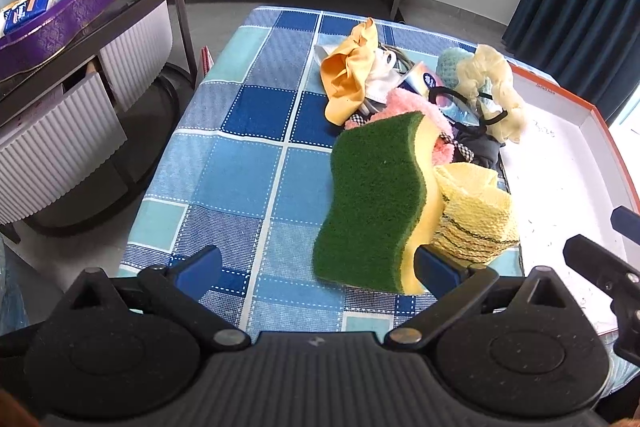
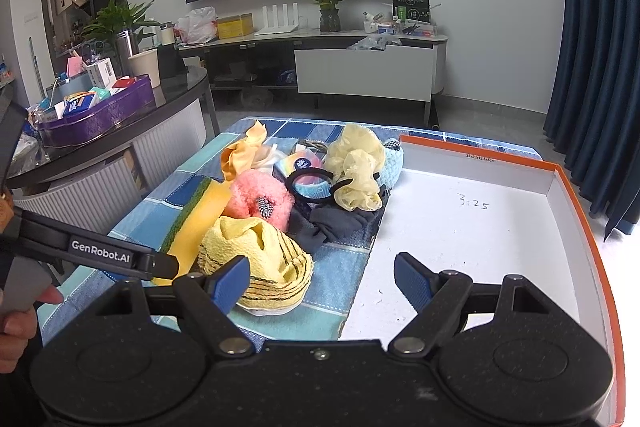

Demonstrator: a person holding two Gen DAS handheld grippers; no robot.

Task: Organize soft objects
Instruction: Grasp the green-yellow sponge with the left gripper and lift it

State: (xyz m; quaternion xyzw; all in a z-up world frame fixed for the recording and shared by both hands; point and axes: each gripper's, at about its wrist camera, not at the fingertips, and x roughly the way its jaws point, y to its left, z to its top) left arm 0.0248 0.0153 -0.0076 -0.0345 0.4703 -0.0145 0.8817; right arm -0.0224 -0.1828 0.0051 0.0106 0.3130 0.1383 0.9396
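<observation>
The green-and-yellow sponge (image 1: 372,199) lies at centre right of the left wrist view, propped against the yellow knit cloth (image 1: 476,215) at the near end of a pile of soft things on the checked desk (image 1: 240,163). The left tongs (image 1: 318,267) gape wide, holding nothing; the right tongs (image 2: 322,277) likewise, over the edge of the empty orange-rimmed box (image 2: 568,187). The sponge should be light and springy (it will squash), so pinch across its narrow wavy waist.

A table under a blue checked cloth (image 1: 248,163) carries a pile of soft things (image 2: 280,195) and a white orange-rimmed cardboard tray (image 2: 500,227) ahead of the right gripper (image 2: 322,277).
</observation>
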